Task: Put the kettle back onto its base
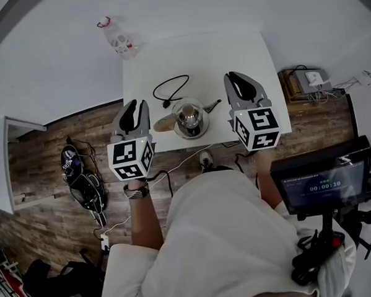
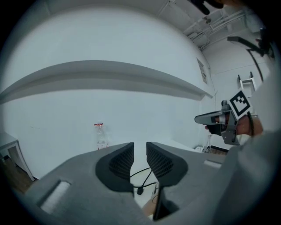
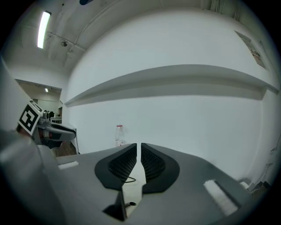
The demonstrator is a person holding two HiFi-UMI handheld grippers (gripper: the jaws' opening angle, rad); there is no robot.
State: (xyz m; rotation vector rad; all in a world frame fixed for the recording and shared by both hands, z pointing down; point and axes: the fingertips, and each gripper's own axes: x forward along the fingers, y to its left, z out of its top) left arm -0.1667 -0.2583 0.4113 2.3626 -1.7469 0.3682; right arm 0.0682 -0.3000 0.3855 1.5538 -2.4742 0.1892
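Both grippers are up off the white counter point(image 1: 242, 52) and pointing out at the far wall, so the task's thing sits low in front of them. The shiny steel kettle with the domed lid point(image 1: 189, 117) stands on the counter between the two sets of fingers and below them.

Its long axis runs straight across. The pale wooden handle point(image 1: 163, 122) sticks out toward the left gripper point(image 1: 136, 105), and the thin spout point(image 1: 213, 104) aims at the right gripper point(image 1: 234, 77).

The handle end lies just inboard of the left fingers, so that hand looks the nearer one for a grab. The right fingers sit further off, out past the spout tip.

A round rim shows under the kettle body. Whether that is the base, with the kettle already seated on it, I cannot tell from here.

A looped black cord point(image 1: 172, 88) lies on the counter beyond the kettle, ahead of the left fingers.

The left gripper's point(image 2: 140, 149) fingers are released, with a narrow gap and nothing in it. The right gripper's point(image 3: 139, 149) fingers are drawn almost together around a thin slit, and they too are empty.
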